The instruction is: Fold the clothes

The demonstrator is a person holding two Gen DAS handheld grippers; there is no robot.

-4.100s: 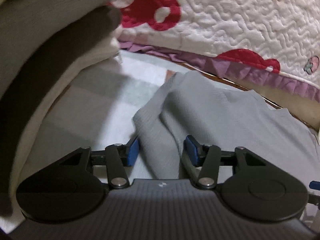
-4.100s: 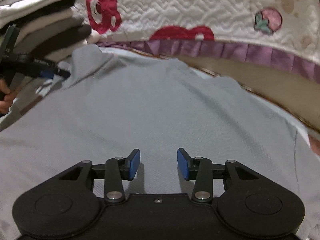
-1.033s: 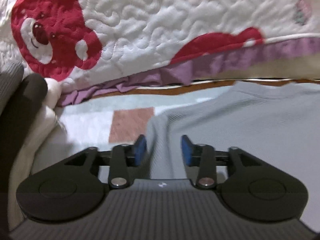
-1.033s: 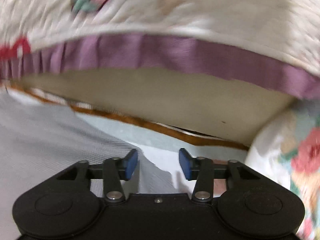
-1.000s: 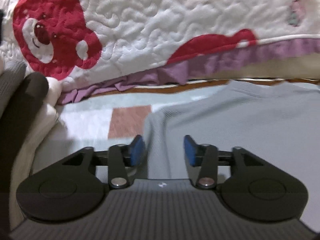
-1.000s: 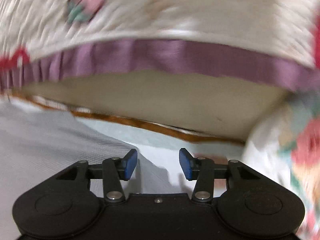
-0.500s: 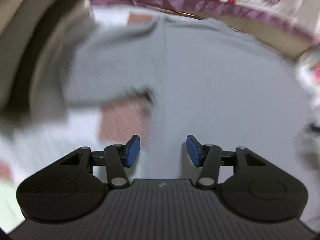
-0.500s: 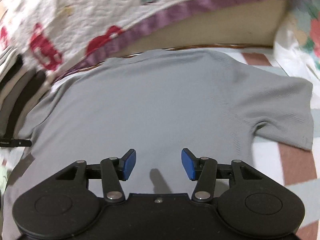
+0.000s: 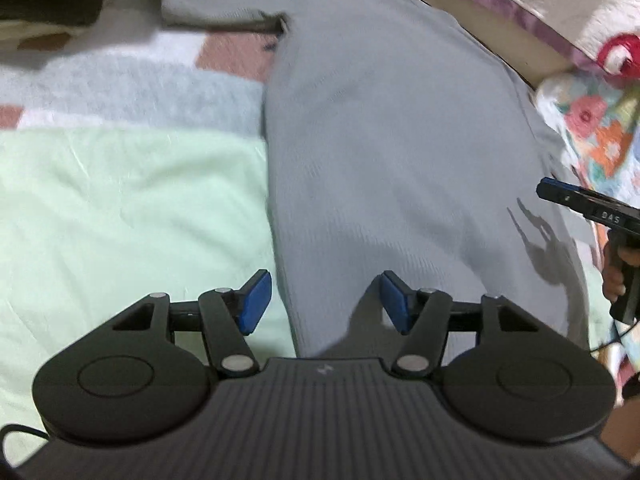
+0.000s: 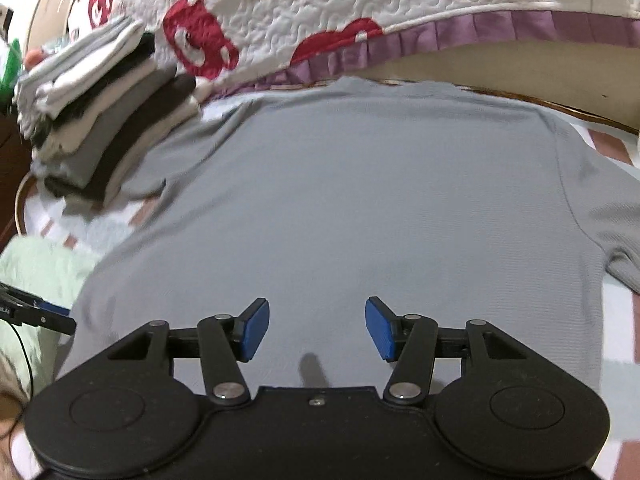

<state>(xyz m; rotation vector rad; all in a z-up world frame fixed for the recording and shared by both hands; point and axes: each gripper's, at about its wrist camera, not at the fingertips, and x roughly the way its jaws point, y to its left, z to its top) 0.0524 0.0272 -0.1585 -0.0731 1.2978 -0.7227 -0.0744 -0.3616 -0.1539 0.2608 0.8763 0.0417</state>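
Grey t-shirt [image 10: 372, 184] lying spread out flat on the bed, collar end up against the purple ruffle [image 10: 500, 32] of a white quilt [image 10: 320, 4] with red bears and a strawberry on it. Fabric looks like a fine ribbed knit, mostly smooth, both short sleeves sticking out to the sides. Under it is a checked blanket [image 9: 132, 76] in pale blue, white and dusty pink, and a mint green sheet [image 9: 132, 208] takes over at the left side of the shirt. Off the left sleeve there's a stack of folded clothes [image 10: 100, 120], whites, greys and a dark one, touching or just beside that sleeve. Floral fabric [image 9: 596, 128] sits off to the right edge of the bed.

Left tool [image 9: 325, 300] hovers over the left edge of the shirt near the hem, blue pads wide apart, nothing between them. Right tool [image 10: 317, 330] is over the lower middle of the shirt, also spread apart and empty; in the left wrist view it's well over toward the right side, with a hand [image 9: 616, 272] gripping its handle.
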